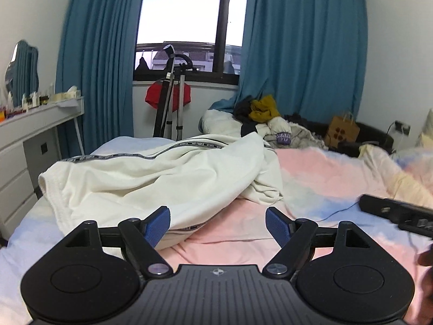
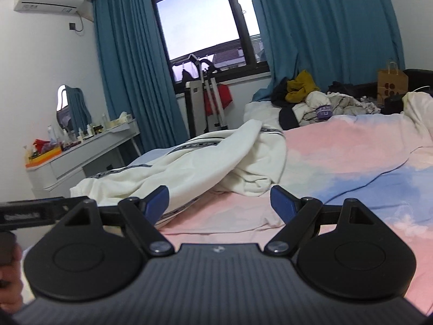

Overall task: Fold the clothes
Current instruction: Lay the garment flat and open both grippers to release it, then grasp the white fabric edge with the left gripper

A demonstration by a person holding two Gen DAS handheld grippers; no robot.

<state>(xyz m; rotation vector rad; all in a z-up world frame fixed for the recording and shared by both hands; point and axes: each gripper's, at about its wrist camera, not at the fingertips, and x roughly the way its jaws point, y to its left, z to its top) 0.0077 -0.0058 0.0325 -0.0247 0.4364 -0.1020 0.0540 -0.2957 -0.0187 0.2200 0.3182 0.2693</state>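
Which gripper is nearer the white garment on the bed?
Left, slightly. The left gripper has the white garment at its left pad; the right gripper sits alongside, garment further left.

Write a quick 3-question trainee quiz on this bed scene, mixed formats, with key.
1. True or false: the left claw is shut on the white garment.
2. Multiple choice: the brown paper bag stands
A. on the dresser
B. at the far side of the bed, near the right curtain
C. on the white garment
3. Fill in: the mustard-yellow cloth lies on top of the ____ of clothes at the far end of the bed.

Key
1. False. Both the left claw and the right claw are open, with nothing between the pads.
2. B
3. pile
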